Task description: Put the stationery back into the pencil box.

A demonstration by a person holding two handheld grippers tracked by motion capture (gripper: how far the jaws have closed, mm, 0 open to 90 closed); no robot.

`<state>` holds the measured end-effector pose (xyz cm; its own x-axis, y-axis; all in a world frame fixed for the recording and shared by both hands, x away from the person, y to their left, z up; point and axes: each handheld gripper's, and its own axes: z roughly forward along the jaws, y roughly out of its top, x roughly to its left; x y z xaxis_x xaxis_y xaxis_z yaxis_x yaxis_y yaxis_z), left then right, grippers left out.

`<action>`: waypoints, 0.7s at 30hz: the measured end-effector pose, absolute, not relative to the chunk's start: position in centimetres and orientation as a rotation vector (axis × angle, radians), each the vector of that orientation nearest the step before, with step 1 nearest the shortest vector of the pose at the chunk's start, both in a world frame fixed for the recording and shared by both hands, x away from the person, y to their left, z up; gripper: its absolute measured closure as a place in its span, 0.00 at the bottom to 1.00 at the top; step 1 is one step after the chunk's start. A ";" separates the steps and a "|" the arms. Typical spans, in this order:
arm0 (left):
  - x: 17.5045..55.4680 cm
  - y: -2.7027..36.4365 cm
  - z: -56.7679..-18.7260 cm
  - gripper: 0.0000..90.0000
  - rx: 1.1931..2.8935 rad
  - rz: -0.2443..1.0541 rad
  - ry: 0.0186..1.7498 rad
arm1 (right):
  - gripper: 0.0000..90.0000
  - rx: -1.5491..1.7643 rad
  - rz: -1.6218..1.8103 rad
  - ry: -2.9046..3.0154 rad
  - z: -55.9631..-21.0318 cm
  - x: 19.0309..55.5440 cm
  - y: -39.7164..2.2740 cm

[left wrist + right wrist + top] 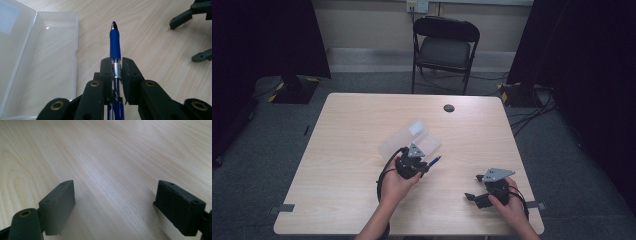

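A blue pen (pixel 115 45) with a clear barrel and dark tip sticks out forward from my left gripper (pixel 116 66), whose jaws are shut on its barrel. In the high view the pen (pixel 435 160) points right from the left gripper (pixel 422 167) near the table's middle. A clear plastic case (pixel 410 137) lies open just beyond that gripper; its tray (pixel 47 62) is to the pen's left in the left gripper view. My right gripper (pixel 473 187) rests near the front right of the table, jaws wide apart, its pads (pixel 60 200) over bare wood with nothing between them.
The light wood table (pixel 347 130) has a small round black grommet (pixel 449 108) near its far edge. A black folding chair (pixel 445 47) stands beyond the table. The right gripper's open jaws appear at the upper right of the left gripper view (pixel 197 32).
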<state>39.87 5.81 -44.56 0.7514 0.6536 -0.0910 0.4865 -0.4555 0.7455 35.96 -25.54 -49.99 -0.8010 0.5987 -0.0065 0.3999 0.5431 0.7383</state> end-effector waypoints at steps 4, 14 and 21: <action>40.5 6.0 -44.3 0.89 2.141 0.268 0.864 | 0.17 0.835 1.110 2.524 -50.0 36.0 -25.5; 42.1 6.1 -43.6 0.89 2.147 0.299 0.887 | 0.17 0.835 1.109 2.524 -50.0 36.0 -25.5; 43.1 5.9 -43.3 0.89 2.151 0.314 0.893 | 0.17 0.834 1.110 2.524 -50.0 36.0 -25.5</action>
<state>43.07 5.94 -43.25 0.7238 0.6872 -0.0617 0.4971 -0.4573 0.7374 35.97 -25.54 -49.99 -0.8012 0.5984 -0.0068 0.3995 0.5433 0.7384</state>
